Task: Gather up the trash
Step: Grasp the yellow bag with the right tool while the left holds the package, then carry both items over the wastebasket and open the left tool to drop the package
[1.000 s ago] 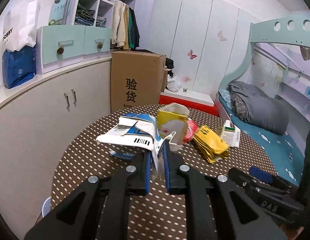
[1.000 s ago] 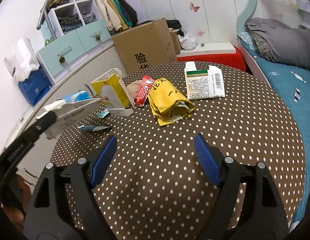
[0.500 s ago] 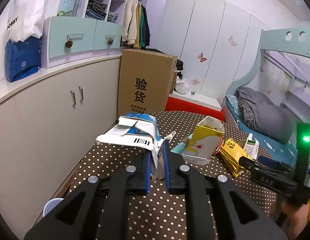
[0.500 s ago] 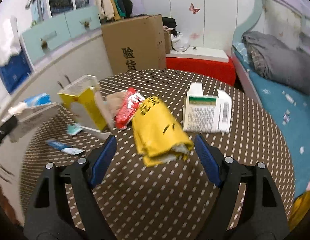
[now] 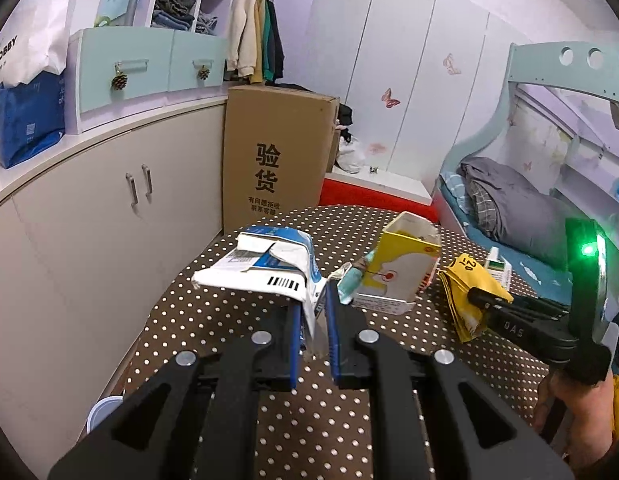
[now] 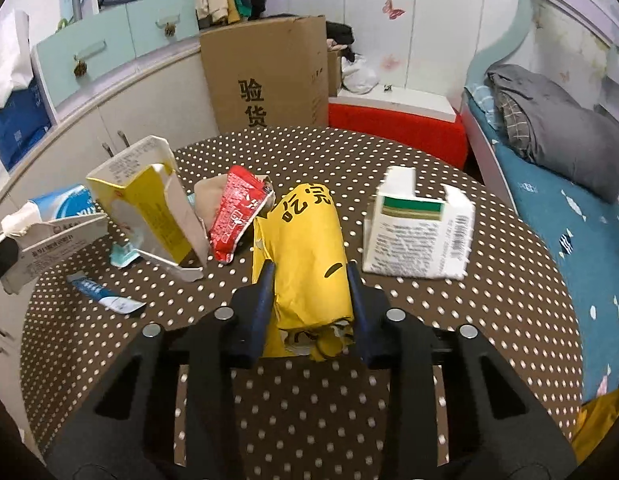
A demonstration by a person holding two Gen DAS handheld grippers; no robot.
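Hiding yellow wrapper's (image 6: 309, 248) near end.

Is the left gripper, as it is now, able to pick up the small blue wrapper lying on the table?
Probably not yet. The left gripper is shut on the blue and white carton, so its jaws are occupied. The small blue wrapper itself lies flat and uncovered on the dotted table.

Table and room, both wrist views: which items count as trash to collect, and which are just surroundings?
Trash:
- blue-and-white carton, in left gripper
- yellow wrapper, between right gripper pads, jaws just closing
- yellow carton
- red packet
- white box
- small blue sachet

Surroundings:
- cardboard box
- bed
- cabinet
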